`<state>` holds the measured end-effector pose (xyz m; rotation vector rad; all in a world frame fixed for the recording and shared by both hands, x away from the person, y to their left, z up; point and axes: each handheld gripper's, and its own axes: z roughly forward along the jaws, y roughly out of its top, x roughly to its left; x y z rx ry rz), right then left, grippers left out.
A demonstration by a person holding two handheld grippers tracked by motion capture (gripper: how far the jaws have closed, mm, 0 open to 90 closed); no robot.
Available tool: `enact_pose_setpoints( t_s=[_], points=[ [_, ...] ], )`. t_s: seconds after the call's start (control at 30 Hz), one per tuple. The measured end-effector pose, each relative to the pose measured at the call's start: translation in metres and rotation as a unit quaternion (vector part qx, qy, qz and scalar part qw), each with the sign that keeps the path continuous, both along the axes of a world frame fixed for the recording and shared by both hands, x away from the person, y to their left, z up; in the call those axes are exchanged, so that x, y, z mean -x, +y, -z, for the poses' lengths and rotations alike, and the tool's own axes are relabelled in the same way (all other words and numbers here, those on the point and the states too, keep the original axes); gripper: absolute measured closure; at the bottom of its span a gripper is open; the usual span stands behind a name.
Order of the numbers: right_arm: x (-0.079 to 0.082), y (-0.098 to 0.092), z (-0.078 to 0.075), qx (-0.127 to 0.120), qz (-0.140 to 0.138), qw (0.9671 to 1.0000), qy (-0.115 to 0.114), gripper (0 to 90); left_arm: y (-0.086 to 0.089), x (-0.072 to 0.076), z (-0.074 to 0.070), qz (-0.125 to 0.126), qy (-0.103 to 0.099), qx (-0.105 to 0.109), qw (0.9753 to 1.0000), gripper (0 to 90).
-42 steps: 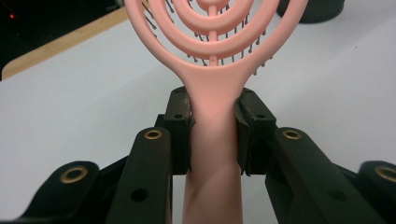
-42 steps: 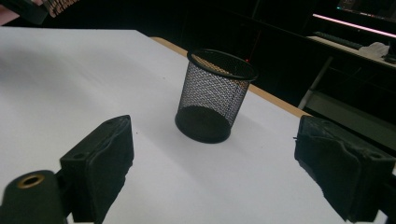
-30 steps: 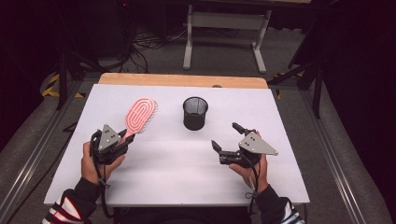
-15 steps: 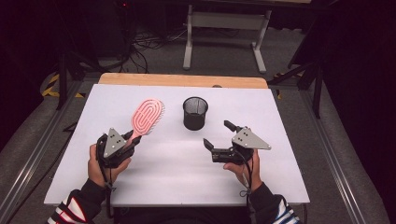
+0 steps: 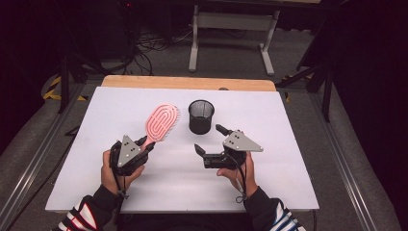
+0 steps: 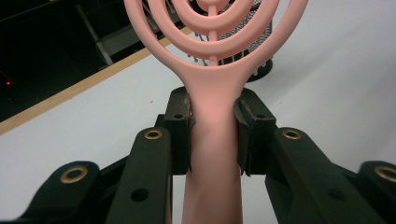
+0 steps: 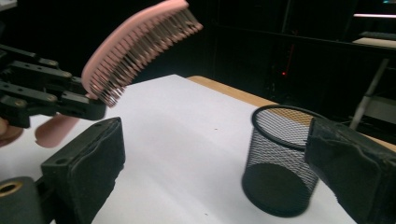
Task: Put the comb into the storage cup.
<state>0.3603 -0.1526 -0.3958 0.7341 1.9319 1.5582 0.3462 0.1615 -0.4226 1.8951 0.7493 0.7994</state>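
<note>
— Well, there's the pink hairbrush [image 5: 162,123], up off the white table [image 5: 288,144], clamped by its handle in the left gripper [image 5: 139,147]. In the left gripper view you can see both pads pressed flat against the neck of the handle, right below the oval head.

— Which way is it lying?

— Its long axis runs away from the person and a little to their right, head end farthest out and tilted upward, bristles facing down. From the right gripper view the head [image 7: 140,44] hangs in the air well above the tabletop, with the handle's butt poking out behind the jaws.

— And the mesh cup?

— The black mesh pen cup [image 5: 200,116] stands upright just beside the brush head, to its right and slightly beyond it. Nothing in it that I can make out. The brush isn't touching it.

— What's the other hand doing?

— The right gripper [image 5: 211,142] sits near the cup on the person's side, jaws spread wide and holding nothing. Through its own camera the cup [image 7: 280,163] shows between the two pads, closer to the right-hand one, but still ahead of them, not enclosed.

— So what's the next bit turn on?

— I'd guess the brush is headed for the cup. The left hand has it, so it would swing the brush over the rim and drop it in. The right hand is nearer the cup and looks placed to steady it.
</note>
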Motion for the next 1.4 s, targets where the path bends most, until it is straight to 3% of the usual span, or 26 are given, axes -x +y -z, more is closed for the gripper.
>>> enact_pose_setpoints(
  t_s=[0.47,0.8,1.07,1.3,1.4],
  points=[
    [-0.001,0.026,0.0,-0.018,-0.025,0.9992,0.026,5.2,-0.025,0.008,0.005,0.027,-0.013,-0.012,0.9995,70.2],
    [-0.003,0.035,0.002,-0.033,-0.04,0.9974,0.05,5.3,-0.039,0.014,0.009,0.044,-0.016,-0.02,0.9987,70.2],
    [-0.003,0.04,0.003,-0.04,-0.049,0.9964,0.056,5.9,-0.047,0.017,0.011,0.052,-0.025,-0.028,0.9979,70.1],
    [-0.003,0.045,0.005,-0.045,-0.038,0.9967,0.056,11.9,-0.056,0.018,0.016,0.063,-0.025,-0.042,0.9968,70.2],
    [-0.004,0.045,0.004,-0.06,-0.035,0.9952,0.07,17.3,-0.056,0.017,0.018,0.061,-0.021,-0.045,0.9969,70.1]
  ],
)
